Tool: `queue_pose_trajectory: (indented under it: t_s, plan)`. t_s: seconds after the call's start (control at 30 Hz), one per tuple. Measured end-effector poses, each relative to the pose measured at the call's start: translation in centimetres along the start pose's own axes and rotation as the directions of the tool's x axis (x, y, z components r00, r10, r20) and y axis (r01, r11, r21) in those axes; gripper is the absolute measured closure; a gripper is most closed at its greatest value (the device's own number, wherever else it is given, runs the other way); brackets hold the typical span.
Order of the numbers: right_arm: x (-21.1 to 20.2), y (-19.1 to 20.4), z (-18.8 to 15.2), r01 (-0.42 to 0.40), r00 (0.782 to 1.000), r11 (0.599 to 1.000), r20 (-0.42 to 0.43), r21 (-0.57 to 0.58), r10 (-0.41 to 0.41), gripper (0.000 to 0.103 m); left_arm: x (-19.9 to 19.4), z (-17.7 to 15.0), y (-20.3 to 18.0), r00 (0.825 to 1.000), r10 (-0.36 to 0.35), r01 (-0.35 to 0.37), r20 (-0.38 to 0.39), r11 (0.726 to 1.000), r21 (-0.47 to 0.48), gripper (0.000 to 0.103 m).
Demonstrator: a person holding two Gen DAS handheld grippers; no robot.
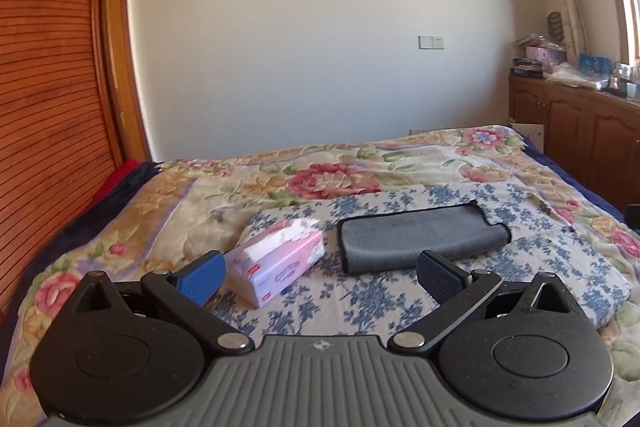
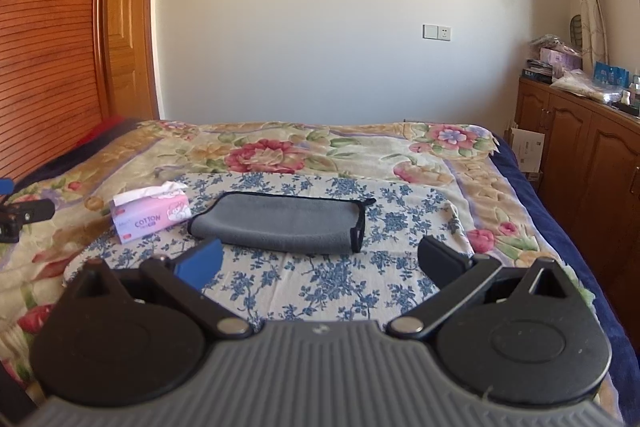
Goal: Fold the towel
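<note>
A pink tissue pack point(image 1: 280, 259) lies on blue-flowered cloth point(image 1: 400, 299); wooden cabinets point(image 2: 580, 163) stand right.

The left hand-held gripper point(image 1: 320, 277) hides the near end of the tissue pack point(image 1: 276, 259) behind its blue finger and covers the towel's point(image 1: 420, 237) near edge with the other. The clutter point(image 2: 576, 67) on the cabinet point(image 2: 580, 143) is too small to identify, and the picture's right edge cuts the cabinet off. The wardrobe point(image 2: 44, 27) runs off the left edge.
</note>
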State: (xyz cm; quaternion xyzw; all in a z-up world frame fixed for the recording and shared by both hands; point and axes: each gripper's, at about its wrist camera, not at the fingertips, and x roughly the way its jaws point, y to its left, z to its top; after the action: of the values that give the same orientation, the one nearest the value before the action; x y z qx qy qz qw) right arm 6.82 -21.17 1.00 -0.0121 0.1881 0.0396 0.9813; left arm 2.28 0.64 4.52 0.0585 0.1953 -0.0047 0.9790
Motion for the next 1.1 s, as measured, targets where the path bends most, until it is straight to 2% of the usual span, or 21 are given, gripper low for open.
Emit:
queue_pose_trajectory:
  t_s: [0.33,0.8,1.1]
  plan:
    - [-0.1,-0.4,-1.6,0.034,0.999,0.999,0.006,0.001,-0.034,0.000,0.0,-2.6,0.5,1.000,0.007,-0.007,0.006,0.999,-0.049,0.000]
    - [0.0,-1.4,-3.2,0.059,0.998,0.998,-0.004,0.033,-0.059,0.000,0.4,-3.5,0.4,1.000,0.007,-0.006,0.012,0.999,-0.052,0.000]
    - [-0.4,-1.2,-3.5,0.078,0.997,0.997,0.027,0.023,-0.079,0.000,0.8,-3.6,-0.1,1.000,-0.002,0.003,0.029,0.999,-0.049,0.000]
